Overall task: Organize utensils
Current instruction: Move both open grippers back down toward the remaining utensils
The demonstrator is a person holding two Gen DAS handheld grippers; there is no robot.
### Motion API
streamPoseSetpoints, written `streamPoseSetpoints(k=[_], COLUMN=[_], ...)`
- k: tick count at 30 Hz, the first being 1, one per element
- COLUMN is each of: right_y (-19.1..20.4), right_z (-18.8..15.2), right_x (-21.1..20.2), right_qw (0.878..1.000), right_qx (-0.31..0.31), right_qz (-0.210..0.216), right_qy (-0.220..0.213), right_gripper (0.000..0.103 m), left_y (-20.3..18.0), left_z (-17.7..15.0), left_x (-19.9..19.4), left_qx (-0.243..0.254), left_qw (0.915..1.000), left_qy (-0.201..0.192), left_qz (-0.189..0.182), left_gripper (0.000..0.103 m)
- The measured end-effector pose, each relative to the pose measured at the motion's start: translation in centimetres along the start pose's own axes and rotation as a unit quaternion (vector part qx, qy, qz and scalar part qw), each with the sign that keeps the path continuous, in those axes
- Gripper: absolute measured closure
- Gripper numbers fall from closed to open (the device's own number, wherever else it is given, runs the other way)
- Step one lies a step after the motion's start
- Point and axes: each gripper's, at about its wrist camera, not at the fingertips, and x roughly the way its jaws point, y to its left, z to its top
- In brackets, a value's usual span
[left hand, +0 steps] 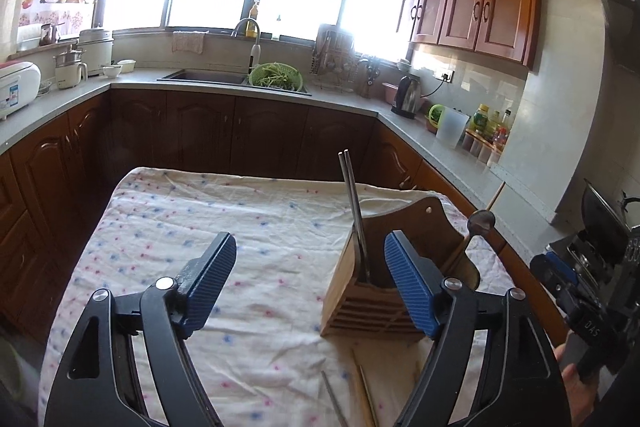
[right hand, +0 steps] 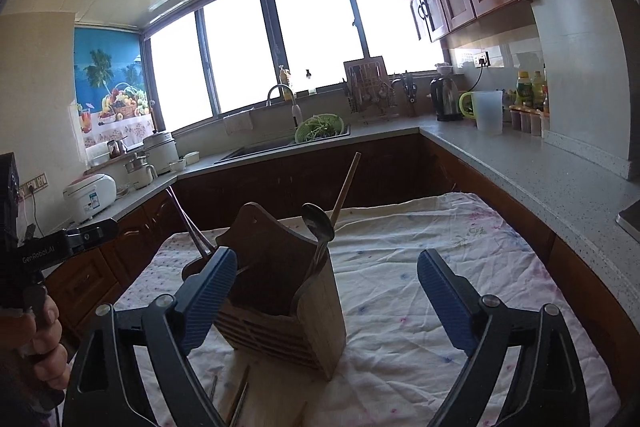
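Both claws, left claw (left hand: 310, 285) and right claw (right hand: 326, 301), hang apart and empty; loose chopsticks (left hand: 362, 387) look thin, stiff, slippery — pinch mid-shaft.

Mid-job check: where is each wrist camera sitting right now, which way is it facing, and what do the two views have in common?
Left wrist: above the near edge of the tablecloth, facing the windows; the open left gripper frames the wooden utensil holder; the right gripper and its hand sit at far right.
Right wrist: right of the holder, facing the sink corner; the open right gripper fills the foreground; the left gripper and hand are at left.
Shared: holder, metal chopsticks, spoon, loose chopsticks on the cloth.
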Motion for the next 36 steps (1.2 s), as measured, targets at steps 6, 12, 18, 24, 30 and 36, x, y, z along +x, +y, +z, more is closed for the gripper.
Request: streamPoseSetpoints(k=[6, 12, 18, 24, 30, 36], right_y=[-0.3, -0.1, -0.1, -0.4, -0.5, 0.0], right_z=[-1.2, -3.6, -6.3, -8.3, -9.6, -10.1], right_x=[-2.7, -5.1, -7.3, -8.9, -9.5, -9.5], right_qw=[0.999, 0.995, 0.991, 0.989, 0.987, 0.986], right_qx=[0.027, 0.050, 0.064, 0.076, 0.078, 0.071], right_qz=[0.026, 0.044, 0.044, 0.034, 0.027, 0.028], right_qy=[0.031, 0.075, 0.106, 0.125, 0.137, 0.146], right_gripper=[0.004, 0.003, 0.003, 0.003, 0.003, 0.003], left_y=[1.0, 1.9, 2.9, 3.5, 2.9, 2.4], left_z=[-2.8, -6.1, -8.8, -11.1, -12.7, -13.2], left_x=[-2.4, -4.4, -6.4, -7.6, -7.8, -7.4], left_qx=[-0.013, -0.029, -0.036, -0.045, -0.038, -0.036], left_qw=[0.9994, 0.9981, 0.9967, 0.9949, 0.9934, 0.9923], left_qy=[0.027, 0.053, 0.070, 0.087, 0.106, 0.117], left_qz=[0.014, 0.010, 0.019, 0.025, 0.022, 0.017], left_gripper=[0.018, 0.017, 0.017, 0.017, 0.017, 0.017])
